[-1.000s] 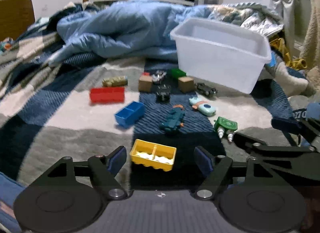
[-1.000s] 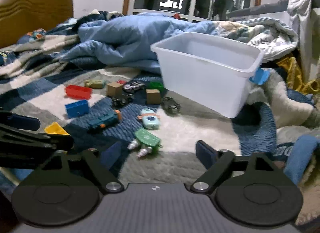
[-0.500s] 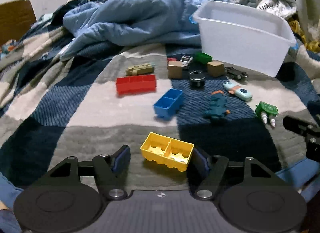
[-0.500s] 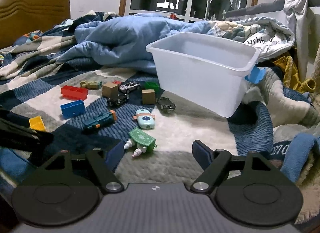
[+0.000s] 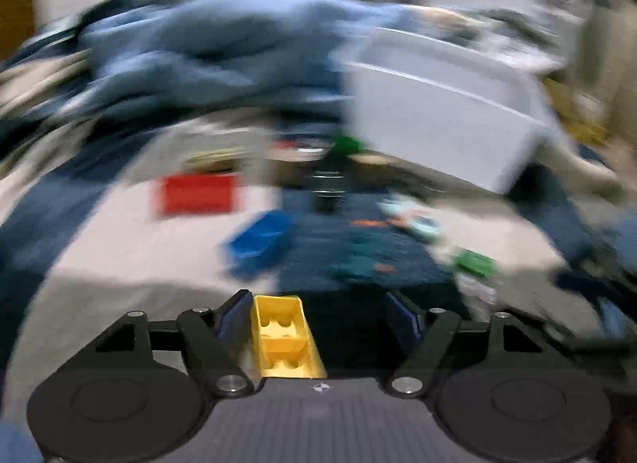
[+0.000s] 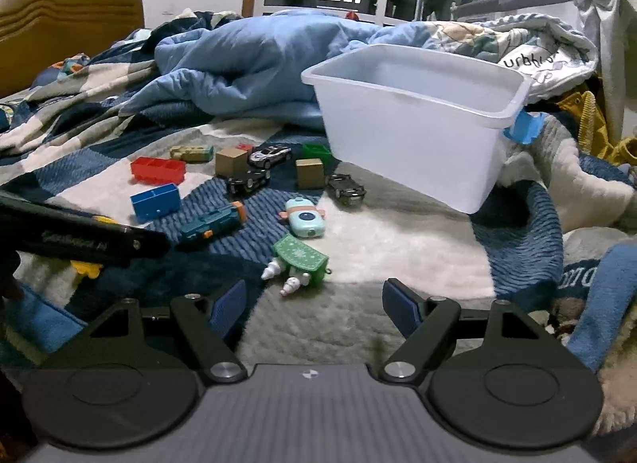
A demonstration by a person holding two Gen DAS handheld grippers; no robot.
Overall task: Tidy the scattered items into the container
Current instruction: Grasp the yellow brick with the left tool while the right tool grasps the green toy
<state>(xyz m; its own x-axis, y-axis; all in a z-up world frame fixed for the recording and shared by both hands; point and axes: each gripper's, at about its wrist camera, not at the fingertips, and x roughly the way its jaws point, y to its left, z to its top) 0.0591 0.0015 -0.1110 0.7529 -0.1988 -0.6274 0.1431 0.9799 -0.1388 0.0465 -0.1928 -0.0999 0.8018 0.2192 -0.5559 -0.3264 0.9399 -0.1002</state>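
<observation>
Nothing is seen inside the bin (image 6: 414, 136), which stands on the bed (image 6: 398, 248), so the tidying is judged barely begun. The toys are scattered in front of it: a red brick (image 6: 157, 169), a blue brick (image 6: 155, 201), wooden cubes, small cars and others. A yellow brick (image 5: 284, 339) lies between the jaws of the left hand-held gripper (image 5: 318, 315), against the left pad and clear of the right; these jaws are opening, and no pinch is made. The right hand-held gripper (image 6: 314, 305) is spread wide and empty. Every toy is left to be moved.
</observation>
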